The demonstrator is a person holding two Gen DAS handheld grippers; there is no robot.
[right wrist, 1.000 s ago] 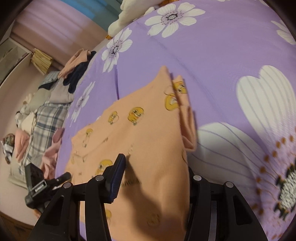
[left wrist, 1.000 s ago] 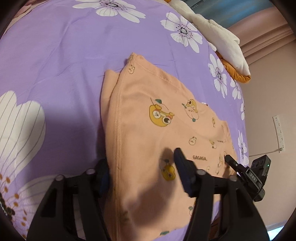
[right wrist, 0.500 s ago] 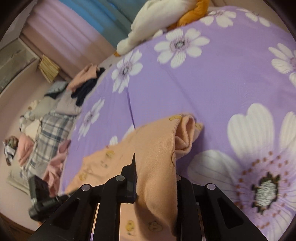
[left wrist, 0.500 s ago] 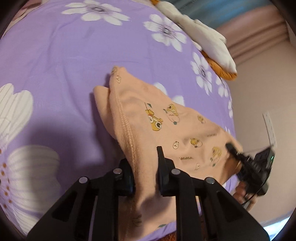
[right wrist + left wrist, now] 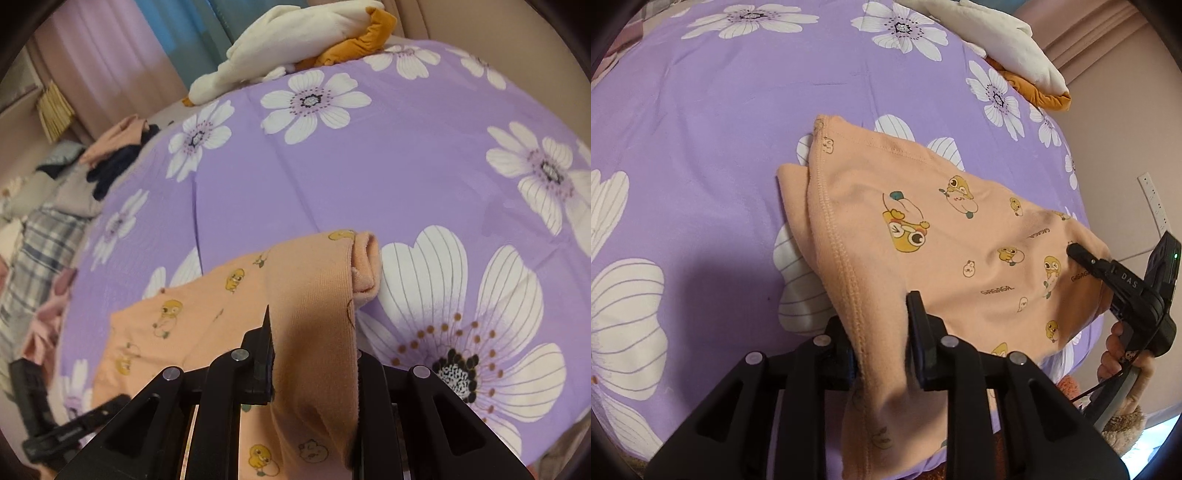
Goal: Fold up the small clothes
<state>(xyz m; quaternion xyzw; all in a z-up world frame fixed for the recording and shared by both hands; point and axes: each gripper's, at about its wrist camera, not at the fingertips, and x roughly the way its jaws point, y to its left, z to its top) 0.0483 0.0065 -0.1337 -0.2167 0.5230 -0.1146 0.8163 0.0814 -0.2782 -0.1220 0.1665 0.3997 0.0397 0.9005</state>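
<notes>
A peach garment printed with yellow ducks lies partly on the purple flowered bed cover. Its near hem is bunched between the fingers of my left gripper, whose jaws are opening slightly while the pads still press the cloth. The right gripper holds the garment's other side, with a person's hand on its handle. In the right wrist view the garment drapes over my right gripper, which is shut on a thick fold and hides its right finger. The left gripper shows blurred at lower left.
A heap of white and orange fabric sits at the bed's far end. A pile of mixed clothes lies off the bed's left side. A wall socket is on the pink wall to the right.
Both grippers went from open around the garment's near edge to shut on it. The edge has come up off the bed and the cloth now hangs stretched between them.
</notes>
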